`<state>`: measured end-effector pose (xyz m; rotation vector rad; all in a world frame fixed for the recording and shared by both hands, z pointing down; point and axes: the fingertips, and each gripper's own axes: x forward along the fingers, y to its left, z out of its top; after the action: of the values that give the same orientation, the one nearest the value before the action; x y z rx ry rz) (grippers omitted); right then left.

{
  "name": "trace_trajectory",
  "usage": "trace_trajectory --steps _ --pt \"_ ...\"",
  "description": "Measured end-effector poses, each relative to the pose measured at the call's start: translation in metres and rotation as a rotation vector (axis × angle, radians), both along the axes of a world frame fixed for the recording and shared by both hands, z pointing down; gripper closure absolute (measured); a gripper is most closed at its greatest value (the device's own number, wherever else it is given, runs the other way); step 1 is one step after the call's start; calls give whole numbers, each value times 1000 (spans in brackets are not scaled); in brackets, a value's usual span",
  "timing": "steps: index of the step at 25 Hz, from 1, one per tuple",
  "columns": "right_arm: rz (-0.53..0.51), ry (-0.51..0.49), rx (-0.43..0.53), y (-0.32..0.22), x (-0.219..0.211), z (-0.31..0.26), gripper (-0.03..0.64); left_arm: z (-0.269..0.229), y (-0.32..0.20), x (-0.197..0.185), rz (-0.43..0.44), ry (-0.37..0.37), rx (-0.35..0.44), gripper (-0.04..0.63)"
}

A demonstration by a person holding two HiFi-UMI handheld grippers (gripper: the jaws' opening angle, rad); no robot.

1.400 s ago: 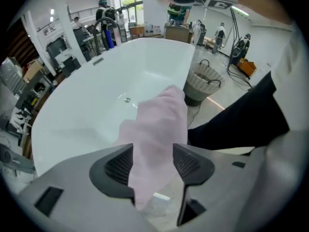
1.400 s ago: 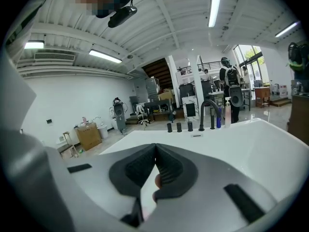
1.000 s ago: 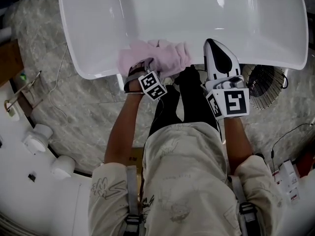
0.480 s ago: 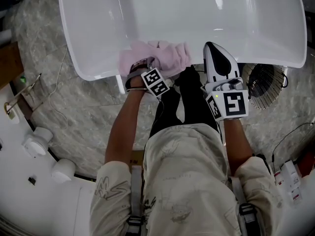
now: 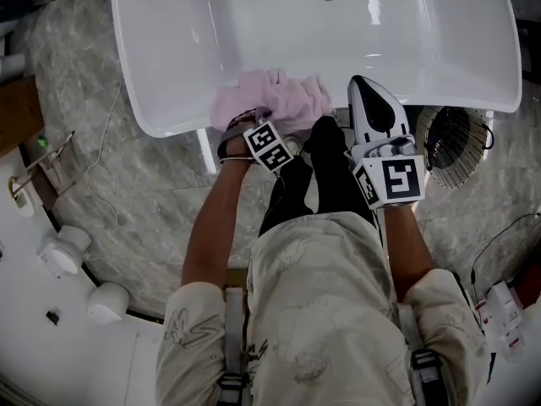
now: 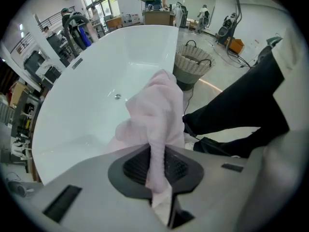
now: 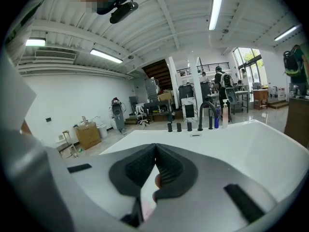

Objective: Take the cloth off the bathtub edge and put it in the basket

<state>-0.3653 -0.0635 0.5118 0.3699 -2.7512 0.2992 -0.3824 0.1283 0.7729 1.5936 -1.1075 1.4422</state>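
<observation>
Pink cloth lies bunched on the near edge of the white bathtub. One fold stands up between the jaws of the left gripper, which have just been closing and now pinch it. Over the same bathtub edge the right gripper hovers with jaws pressed together on nothing, and the wicker basket stands beside the bathtub.

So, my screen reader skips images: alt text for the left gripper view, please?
The left hand-held gripper has just been closing its jaws and now pinches a pink cloth over a white bathtub. A wicker basket stands on the floor beyond it.
</observation>
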Motion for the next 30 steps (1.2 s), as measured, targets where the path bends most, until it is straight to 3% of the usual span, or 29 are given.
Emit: trace_trajectory --steps 7,16,23,30 --pt "1 -13 24 24 11 -19 628 -15 13 6 -82 -25 45 559" --pt "21 -28 61 49 31 -40 629 -39 28 15 -196 18 124 571" --pt "40 -38 84 73 50 -64 629 -93 30 22 -331 45 293 572" --pt "87 -102 38 79 69 -89 629 -158 17 17 -460 27 526 572"
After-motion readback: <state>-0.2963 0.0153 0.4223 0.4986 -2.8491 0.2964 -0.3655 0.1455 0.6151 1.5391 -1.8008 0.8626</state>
